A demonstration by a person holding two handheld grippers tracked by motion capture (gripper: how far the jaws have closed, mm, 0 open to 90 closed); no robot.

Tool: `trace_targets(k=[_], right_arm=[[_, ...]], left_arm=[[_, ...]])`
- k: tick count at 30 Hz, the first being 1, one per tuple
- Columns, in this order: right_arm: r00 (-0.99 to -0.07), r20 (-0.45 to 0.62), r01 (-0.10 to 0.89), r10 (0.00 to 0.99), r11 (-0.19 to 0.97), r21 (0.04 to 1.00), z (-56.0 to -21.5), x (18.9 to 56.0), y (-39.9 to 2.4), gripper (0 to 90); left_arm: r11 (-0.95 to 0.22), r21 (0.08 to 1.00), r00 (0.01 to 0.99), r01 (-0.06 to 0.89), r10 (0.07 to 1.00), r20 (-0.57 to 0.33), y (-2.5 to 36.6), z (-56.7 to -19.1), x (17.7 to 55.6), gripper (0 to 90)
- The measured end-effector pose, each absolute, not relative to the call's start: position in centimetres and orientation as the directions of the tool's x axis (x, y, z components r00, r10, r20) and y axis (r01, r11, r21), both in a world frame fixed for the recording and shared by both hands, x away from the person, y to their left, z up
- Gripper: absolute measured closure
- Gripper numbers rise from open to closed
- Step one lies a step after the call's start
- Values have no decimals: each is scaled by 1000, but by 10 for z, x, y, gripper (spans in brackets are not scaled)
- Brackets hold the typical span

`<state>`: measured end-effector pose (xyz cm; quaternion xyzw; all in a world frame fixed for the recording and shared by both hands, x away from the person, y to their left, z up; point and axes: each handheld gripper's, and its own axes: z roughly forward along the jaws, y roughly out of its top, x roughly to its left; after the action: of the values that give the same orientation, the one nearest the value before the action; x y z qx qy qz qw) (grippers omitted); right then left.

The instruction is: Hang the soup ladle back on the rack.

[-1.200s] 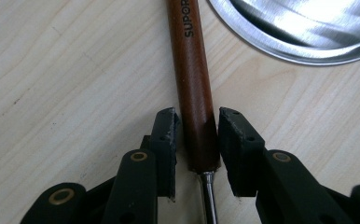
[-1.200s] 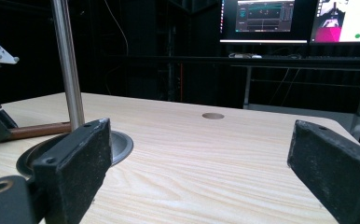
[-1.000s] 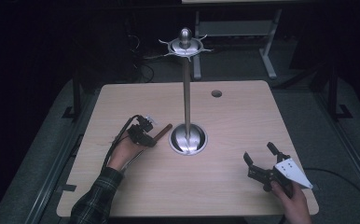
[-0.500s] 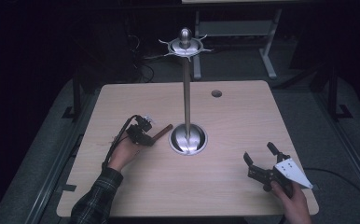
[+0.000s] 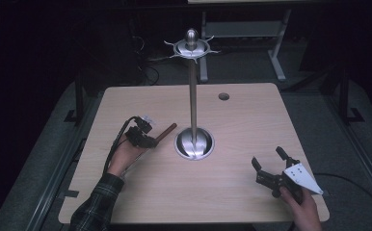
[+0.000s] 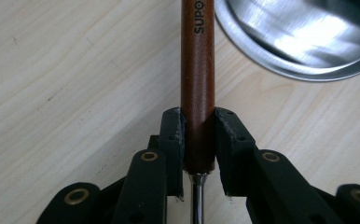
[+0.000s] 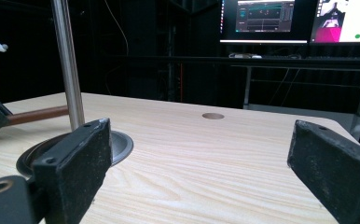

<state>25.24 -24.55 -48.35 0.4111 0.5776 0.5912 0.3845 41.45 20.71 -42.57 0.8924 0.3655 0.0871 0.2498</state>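
Note:
A tool with a brown wooden handle (image 5: 166, 132) lies pointing toward the steel stand's round base (image 5: 194, 144). My left gripper (image 5: 148, 141) is shut on that handle (image 6: 197, 79); in the left gripper view both pads clamp its lower end, where a thin metal shank (image 6: 197, 198) comes out. The stand's tall pole (image 5: 192, 96) carries a crown of hooks (image 5: 191, 47) at the top. My right gripper (image 5: 269, 160) rests near the table's front right, open, with nothing between its pads (image 7: 78, 154). The pole (image 7: 67, 60) and handle (image 7: 37, 115) show at left in the right gripper view.
The light wooden table (image 5: 251, 120) has a round cable hole (image 5: 224, 96) at the back right. Dark floor and metal desk legs (image 5: 275, 53) lie beyond the far edge. Monitors (image 7: 262, 18) glow in the background of the right gripper view.
My left gripper with the wooden handle has shifted very slightly; the right gripper has stayed where it was, still open.

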Motion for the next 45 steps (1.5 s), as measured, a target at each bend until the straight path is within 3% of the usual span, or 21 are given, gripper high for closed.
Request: trace_targets(k=[27,45], right_arm=[[-367,41,20,929,-36,999,-484,252,-245,60],[-367,41,20,929,-36,999,-484,252,-245,60]], left_arm=[[-458,723,751,517,648,-127,236,-377,390,739],[-386,815,783,431,610,-126,248,-347,374,739]])
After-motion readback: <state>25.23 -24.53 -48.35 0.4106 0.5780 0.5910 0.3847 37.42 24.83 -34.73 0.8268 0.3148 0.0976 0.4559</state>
